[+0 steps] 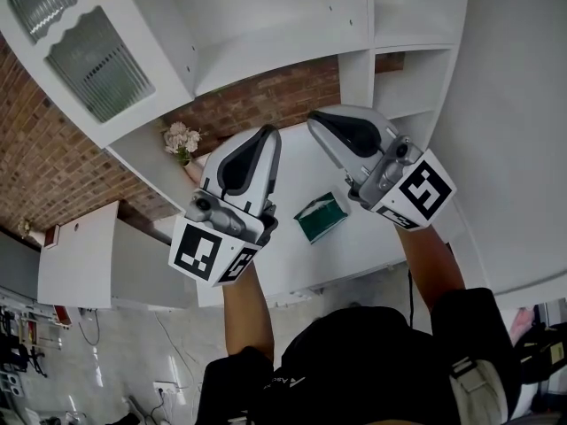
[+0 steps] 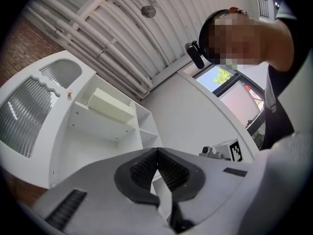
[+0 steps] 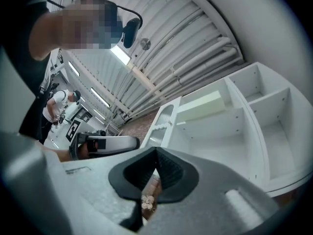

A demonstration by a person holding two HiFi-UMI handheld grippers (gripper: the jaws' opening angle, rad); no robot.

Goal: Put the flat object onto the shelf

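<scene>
- The head view looked steeply down from above the person, close over the left hand-held gripper [image 1: 266, 138] and the right hand-held gripper [image 1: 321, 120]. The worktop [image 1: 354, 246] and the white shelf unit [image 1: 266, 25] lay beyond them.
- The left gripper view rode on the left hand-held gripper, faced along its jaws and tilted upward, taking in the ceiling [image 2: 122, 28].
- The right gripper view rode on the right hand-held gripper and likewise pointed upward.
- All three views shared the shelf unit, and each gripper view caught the other hand-held gripper to one side.

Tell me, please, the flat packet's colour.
The flat packet is dark green, best in the head view.
</scene>
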